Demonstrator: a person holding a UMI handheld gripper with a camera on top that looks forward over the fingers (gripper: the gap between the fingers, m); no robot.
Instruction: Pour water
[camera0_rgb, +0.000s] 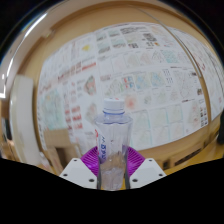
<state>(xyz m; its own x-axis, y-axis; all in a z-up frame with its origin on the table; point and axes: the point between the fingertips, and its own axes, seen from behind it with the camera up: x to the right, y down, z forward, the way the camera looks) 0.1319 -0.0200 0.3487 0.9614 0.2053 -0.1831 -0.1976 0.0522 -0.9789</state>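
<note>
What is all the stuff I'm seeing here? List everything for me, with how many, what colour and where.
Water bottle: one, clear plastic with a white cap, upright between the two fingers of the tongs.
Printed sheets: many, white with small coloured pictures and text, covering the surface beyond the bottle.
Wooden surface: one, brown, showing around the sheets beside and above them.
Tongs: one pair, white fingers with purple pads on the inner faces, closed on the bottle's lower body from both sides.
</note>
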